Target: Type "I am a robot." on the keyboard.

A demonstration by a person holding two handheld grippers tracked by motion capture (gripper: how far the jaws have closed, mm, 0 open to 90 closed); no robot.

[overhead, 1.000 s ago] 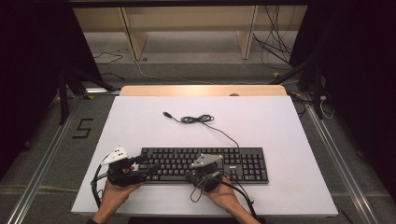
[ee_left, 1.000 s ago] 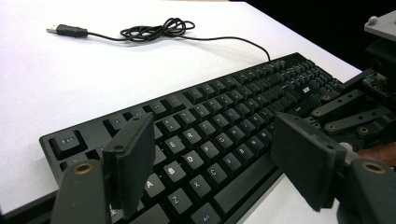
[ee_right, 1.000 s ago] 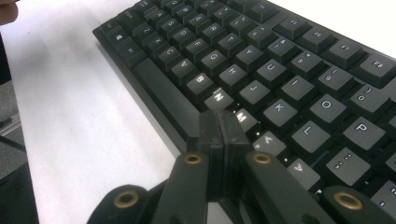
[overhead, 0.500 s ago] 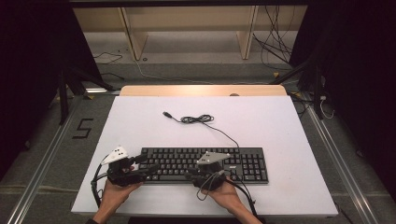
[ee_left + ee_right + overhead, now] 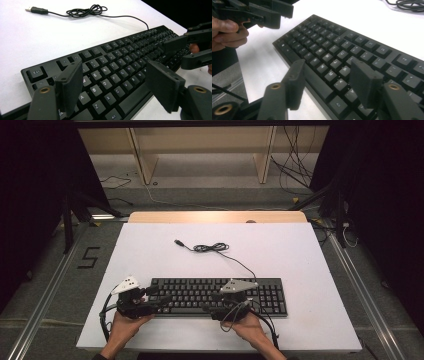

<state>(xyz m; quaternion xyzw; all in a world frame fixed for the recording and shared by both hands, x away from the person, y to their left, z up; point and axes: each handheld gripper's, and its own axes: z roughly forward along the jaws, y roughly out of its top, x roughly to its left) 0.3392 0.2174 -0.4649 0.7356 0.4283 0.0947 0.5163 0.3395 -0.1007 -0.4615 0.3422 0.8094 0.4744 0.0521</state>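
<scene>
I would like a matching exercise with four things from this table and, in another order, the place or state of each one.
Things:
1. keyboard
2. USB plug
3. left gripper
4. table

Places or states:
A. white, bearing everything
B. at the cable's free end, beyond the keyboard
C. black, lying at the near edge
D. jaws open over the keyboard's left end

Pairs: 1-C, 2-B, 3-D, 4-A
</scene>
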